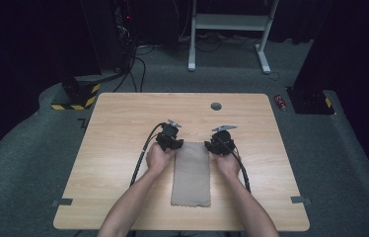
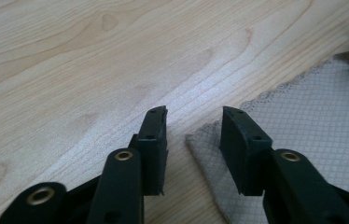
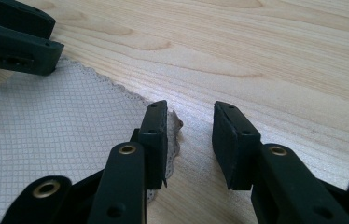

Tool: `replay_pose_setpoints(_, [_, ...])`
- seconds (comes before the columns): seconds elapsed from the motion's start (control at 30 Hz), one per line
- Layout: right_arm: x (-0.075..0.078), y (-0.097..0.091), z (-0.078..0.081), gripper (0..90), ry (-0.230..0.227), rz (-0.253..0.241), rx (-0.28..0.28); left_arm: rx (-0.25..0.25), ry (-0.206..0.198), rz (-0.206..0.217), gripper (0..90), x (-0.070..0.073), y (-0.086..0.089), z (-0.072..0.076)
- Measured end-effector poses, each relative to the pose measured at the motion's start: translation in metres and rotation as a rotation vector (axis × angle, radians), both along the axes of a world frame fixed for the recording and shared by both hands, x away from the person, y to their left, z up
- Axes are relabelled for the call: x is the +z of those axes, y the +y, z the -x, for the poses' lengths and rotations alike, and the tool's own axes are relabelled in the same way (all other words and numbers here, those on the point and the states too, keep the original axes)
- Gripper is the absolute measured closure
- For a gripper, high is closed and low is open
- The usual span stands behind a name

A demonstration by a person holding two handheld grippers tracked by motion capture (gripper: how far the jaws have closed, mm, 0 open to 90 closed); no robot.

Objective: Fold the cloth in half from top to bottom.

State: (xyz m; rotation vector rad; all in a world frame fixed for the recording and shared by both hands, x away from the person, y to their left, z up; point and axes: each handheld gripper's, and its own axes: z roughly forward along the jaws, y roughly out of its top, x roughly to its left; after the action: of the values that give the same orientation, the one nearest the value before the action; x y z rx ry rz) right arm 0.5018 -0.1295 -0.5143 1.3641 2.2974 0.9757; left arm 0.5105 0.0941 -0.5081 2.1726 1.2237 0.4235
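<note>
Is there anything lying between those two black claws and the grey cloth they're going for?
Nothing visible. The left gripper straddles one far corner of the cloth with open jaws, the right gripper the other; only bare table lies around them.

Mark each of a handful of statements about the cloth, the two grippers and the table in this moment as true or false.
1. A grey cloth lies flat on the wooden table. True.
2. The left gripper is clamped shut on the cloth's corner. False: its jaws stand apart at the corner, one over bare wood and one over the cloth, with nothing pinched between them.
3. The right gripper is at the cloth's other far corner. True.
4. The cloth is crumpled into a ball. False: it is spread out as a long rectangle.
5. Both grippers are at the cloth's near edge, close to the person. False: they are at its far edge.
6. The cloth has a scalloped edge and a fine grid pattern. True.
</note>
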Motion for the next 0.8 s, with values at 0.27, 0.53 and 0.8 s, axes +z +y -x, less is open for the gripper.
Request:
replay_pose_setpoints(0.27, [0.001, 0.0043, 0.0022, 77.6, -0.022, 0.067, 0.043, -0.028, -0.002, 0.013, 79.0, -0.0003, -0.0039, 0.0038])
replay_pose_setpoints(0.53, [0.0007, 0.0028, 0.0013, 89.3, -0.002, 0.04, 0.069, -0.045, 0.028, 0.024, 88.3, 0.0011, -0.0045, 0.0016])
replay_pose_setpoints(0.8, [0.0006, 0.0012, 0.0007, 89.7, 0.009, 0.021, 0.061, -0.05, 0.061, 0.07, 89.0, 0.001, 0.0016, -0.0027])
